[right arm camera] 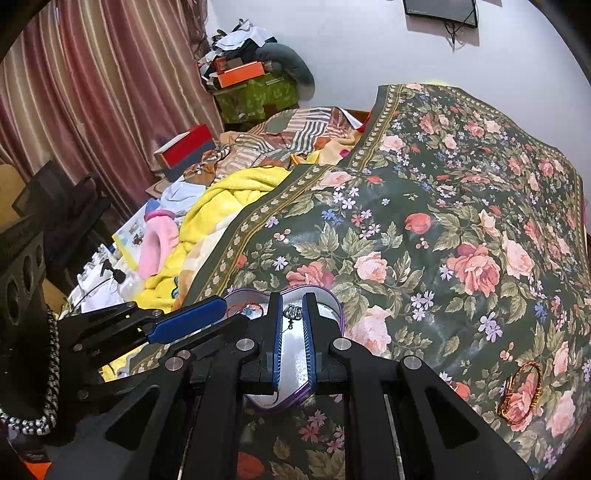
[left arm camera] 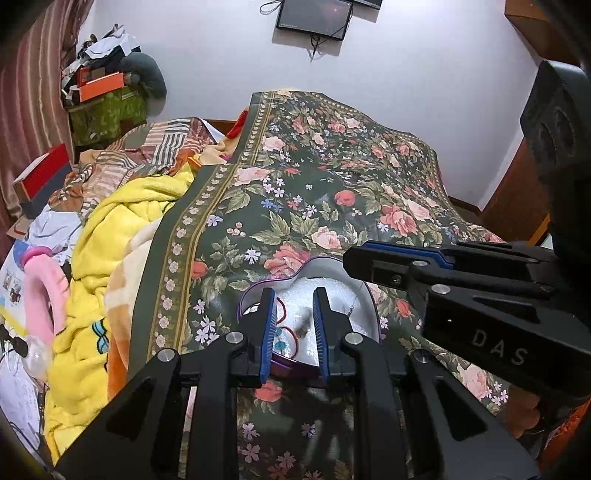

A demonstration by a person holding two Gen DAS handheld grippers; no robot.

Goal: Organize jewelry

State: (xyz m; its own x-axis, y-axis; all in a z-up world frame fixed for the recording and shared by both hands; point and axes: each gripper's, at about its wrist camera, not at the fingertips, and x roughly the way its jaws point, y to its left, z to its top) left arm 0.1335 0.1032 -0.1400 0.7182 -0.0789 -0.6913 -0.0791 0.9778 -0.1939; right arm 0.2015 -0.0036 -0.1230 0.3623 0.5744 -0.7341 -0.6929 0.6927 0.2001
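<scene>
A heart-shaped box (left arm camera: 334,263) with a purple rim and white lining lies open on the floral bedcover (left arm camera: 314,177). Inside it are a red cord bracelet (left arm camera: 283,309) and a small blue piece (left arm camera: 280,345). My left gripper (left arm camera: 293,295) is open over the box with nothing between its fingers. My right gripper (right arm camera: 292,301) hovers over the same box (right arm camera: 327,297), shut on a small silver pendant (right arm camera: 293,313) that dangles between its tips. A gold and red bangle (right arm camera: 521,395) lies on the cover to the right.
Left of the bedcover are a yellow blanket (left arm camera: 110,229), a patterned quilt (left arm camera: 155,151), a pink ring cushion (left arm camera: 44,295) and loose papers. Boxes and clothes are stacked in the far left corner by the curtain (right arm camera: 92,92). A screen (left arm camera: 314,16) hangs on the wall.
</scene>
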